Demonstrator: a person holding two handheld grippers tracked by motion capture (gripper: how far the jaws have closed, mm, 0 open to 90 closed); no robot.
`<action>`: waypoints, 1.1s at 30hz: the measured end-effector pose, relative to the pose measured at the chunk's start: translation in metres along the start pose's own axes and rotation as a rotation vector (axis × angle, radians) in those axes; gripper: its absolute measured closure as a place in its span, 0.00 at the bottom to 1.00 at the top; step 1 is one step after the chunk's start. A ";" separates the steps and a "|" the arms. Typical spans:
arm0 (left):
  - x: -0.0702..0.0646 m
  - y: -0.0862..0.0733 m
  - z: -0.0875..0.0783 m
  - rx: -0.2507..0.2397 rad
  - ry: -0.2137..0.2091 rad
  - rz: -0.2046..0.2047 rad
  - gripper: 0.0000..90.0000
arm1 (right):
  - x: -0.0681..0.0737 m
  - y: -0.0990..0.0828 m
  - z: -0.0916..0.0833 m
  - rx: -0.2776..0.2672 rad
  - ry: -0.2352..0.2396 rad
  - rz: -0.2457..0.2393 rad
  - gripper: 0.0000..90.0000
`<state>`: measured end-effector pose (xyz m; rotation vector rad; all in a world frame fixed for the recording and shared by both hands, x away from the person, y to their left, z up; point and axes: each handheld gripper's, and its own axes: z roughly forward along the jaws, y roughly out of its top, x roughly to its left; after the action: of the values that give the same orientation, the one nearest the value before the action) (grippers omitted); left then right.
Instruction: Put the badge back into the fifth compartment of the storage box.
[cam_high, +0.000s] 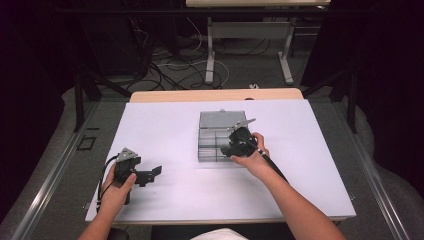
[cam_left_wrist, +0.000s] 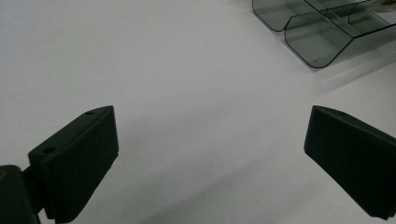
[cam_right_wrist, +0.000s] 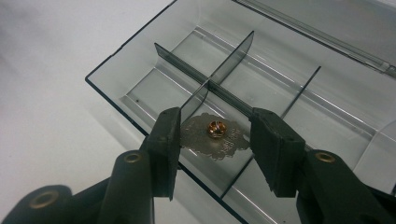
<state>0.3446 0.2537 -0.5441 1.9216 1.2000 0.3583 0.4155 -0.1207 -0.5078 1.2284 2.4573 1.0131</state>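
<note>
A smoky clear plastic organiser box with dividers sits mid-table, its lid folded open at the back. My right gripper reaches into its near right side. In the right gripper view the jaws are shut on the two edges of a flat silver badge with a gold clasp, held over a near compartment beside a divider. I cannot tell whether the badge rests on the box floor. My left gripper stands open over bare tabletop at the near left, with nothing between its jaws.
White sheet covers the table, with its wooden edge showing at the back. The box corner lies far ahead and to the right of the left gripper. Table legs and cables stand on the floor beyond.
</note>
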 end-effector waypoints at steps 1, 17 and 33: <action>0.000 0.000 0.000 0.000 0.000 0.000 0.04 | 0.000 0.000 0.001 -0.003 -0.003 -0.009 0.60; 0.000 0.000 0.000 -0.001 0.000 -0.001 0.04 | 0.005 0.002 0.013 0.009 -0.005 -0.009 0.60; 0.000 0.000 0.000 0.001 -0.001 0.000 0.04 | 0.006 0.002 0.018 0.016 -0.003 0.006 0.59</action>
<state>0.3447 0.2536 -0.5444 1.9222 1.1996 0.3566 0.4218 -0.1062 -0.5191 1.2416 2.4656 0.9951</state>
